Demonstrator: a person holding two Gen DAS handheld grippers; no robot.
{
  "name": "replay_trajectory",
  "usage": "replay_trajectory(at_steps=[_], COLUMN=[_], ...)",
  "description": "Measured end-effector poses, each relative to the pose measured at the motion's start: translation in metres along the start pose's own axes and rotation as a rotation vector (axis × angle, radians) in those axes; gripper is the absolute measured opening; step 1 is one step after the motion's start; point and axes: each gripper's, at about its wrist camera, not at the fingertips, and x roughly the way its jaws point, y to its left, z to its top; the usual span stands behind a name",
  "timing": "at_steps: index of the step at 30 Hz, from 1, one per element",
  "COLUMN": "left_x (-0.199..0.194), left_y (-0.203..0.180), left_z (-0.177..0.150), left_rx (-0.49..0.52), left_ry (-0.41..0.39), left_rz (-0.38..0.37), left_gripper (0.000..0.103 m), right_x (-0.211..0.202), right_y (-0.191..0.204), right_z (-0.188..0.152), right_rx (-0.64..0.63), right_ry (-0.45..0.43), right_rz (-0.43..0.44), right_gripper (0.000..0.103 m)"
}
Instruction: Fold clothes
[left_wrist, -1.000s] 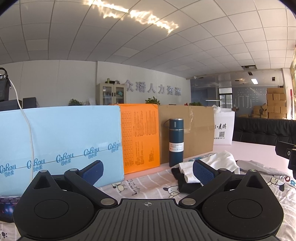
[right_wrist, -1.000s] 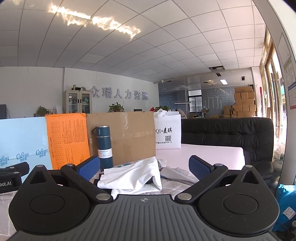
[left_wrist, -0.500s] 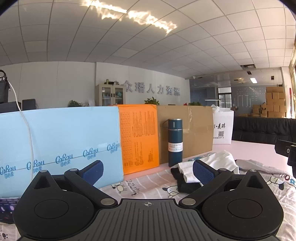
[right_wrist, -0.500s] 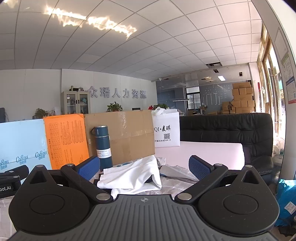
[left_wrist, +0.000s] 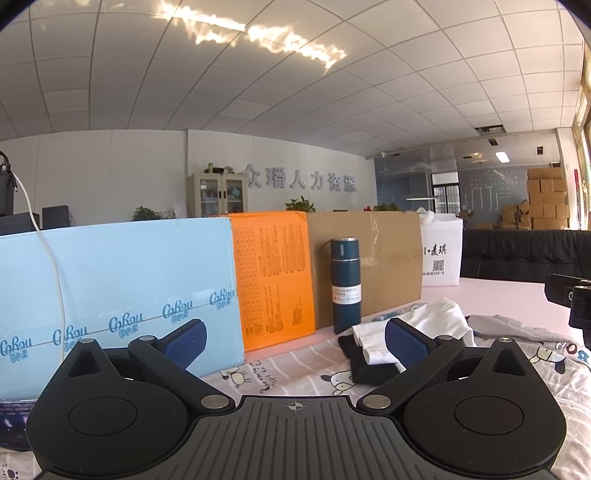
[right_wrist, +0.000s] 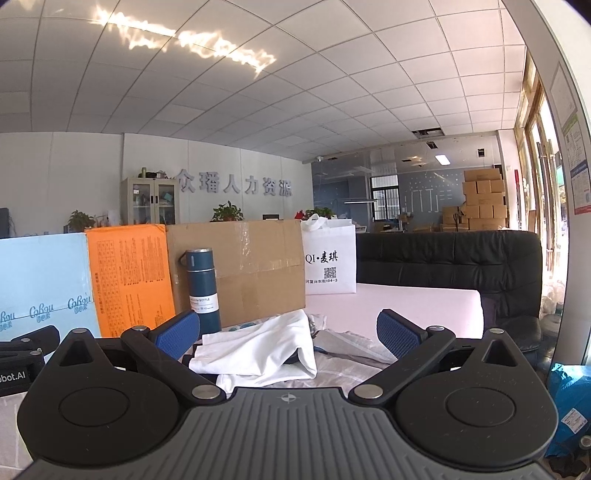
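Barely shifted view; bottle (left_wrist: 346, 285) upright.

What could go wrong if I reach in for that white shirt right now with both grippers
The dark blue bottle stands upright just behind the white shirt; a sweep by the open left gripper could tip it. The shirt lies on a black garment, so the open right gripper may pinch both layers. A grey garment lies beside the pile and might get dragged along.
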Motion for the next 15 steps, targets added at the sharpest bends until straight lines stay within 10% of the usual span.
replay_trajectory(at_steps=[15], left_x=[-0.0011], left_y=[0.0001], left_z=[0.0014], left_rx=[-0.004], left_ry=[-0.007], left_rz=[0.000], left_gripper=[0.103], right_x=[0.0011], right_y=[0.0060], right_z=[-0.0025], right_rx=[-0.025], right_ry=[0.011], right_rz=[0.007], right_gripper=[0.103])
